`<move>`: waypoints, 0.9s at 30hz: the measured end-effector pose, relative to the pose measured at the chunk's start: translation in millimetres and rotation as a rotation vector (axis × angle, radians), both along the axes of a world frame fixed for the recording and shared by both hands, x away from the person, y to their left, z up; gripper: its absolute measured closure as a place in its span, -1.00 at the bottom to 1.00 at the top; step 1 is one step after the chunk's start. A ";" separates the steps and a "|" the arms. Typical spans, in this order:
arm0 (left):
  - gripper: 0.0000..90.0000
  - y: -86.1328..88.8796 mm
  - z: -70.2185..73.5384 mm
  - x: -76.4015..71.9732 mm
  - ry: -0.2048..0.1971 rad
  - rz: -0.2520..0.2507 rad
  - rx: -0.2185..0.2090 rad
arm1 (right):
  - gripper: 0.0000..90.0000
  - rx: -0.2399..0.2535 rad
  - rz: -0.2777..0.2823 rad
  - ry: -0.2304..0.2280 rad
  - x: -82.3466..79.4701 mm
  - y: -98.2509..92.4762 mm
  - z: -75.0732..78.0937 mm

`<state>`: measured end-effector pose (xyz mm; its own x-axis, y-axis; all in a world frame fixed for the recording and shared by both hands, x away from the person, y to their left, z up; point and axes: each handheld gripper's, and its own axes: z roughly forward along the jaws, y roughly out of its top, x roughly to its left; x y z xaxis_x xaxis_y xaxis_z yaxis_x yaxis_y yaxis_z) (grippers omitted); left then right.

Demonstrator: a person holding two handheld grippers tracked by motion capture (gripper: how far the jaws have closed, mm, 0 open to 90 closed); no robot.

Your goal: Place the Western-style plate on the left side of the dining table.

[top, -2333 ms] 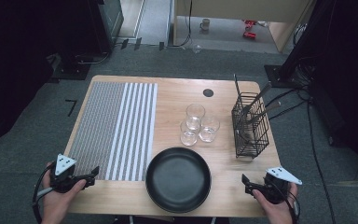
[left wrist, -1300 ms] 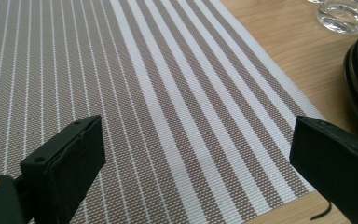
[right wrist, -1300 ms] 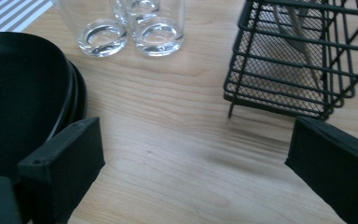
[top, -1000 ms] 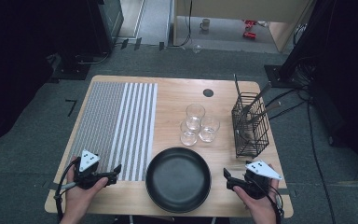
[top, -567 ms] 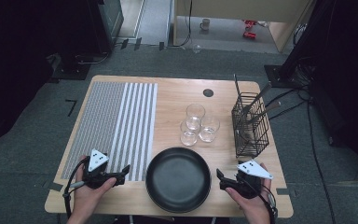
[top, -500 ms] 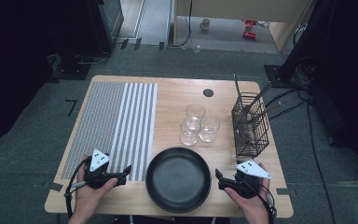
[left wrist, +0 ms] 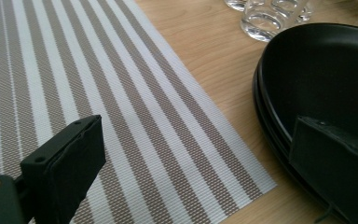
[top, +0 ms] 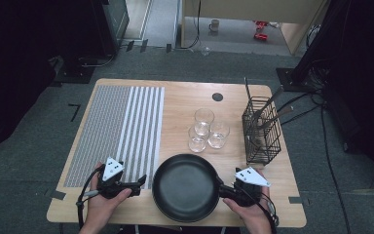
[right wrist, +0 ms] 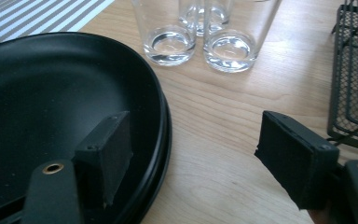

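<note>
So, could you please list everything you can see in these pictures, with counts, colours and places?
table: one, light wood, on grey floor.
placemat: one, striped grey and white, table's left half.
plates: black, seemingly two stacked, near edge, middle.
glasses: three, clear, clustered behind the plates.
wire basket: one, black, right side, holding cutlery.
left gripper: black, open, left of the plates.
right gripper: black, open, jaws astride the plates' right rim, closing.

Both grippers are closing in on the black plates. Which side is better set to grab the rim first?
Right, probably. The right gripper already straddles the rim of the black plates, one jaw inside, one outside, jaws just closing. The left gripper has the rim near one jaw, with its jaws spread wide over the striped mat.
</note>
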<state>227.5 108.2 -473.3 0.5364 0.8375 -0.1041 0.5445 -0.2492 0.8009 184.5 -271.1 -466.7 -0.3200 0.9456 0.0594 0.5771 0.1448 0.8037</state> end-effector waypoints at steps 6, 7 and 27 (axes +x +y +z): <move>-0.92 -10.8 -1.4 -1.9 -0.001 -0.027 -0.003 | -0.19 0.011 -0.004 0.002 2.3 6.2 -0.9; -0.92 -10.8 -1.4 -1.9 -0.001 -0.027 -0.003 | -0.19 0.011 -0.004 0.002 2.3 6.2 -0.9; -0.82 -35.9 -9.1 -7.6 0.045 -0.090 -0.026 | 0.27 0.104 -0.013 -0.030 7.2 11.2 -4.6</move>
<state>220.0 72.3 -482.4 0.6040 0.7826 -0.1505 0.5561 -0.2786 0.7830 191.6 -260.0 -471.3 -0.3112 0.9388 0.1478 0.5535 0.0526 0.8312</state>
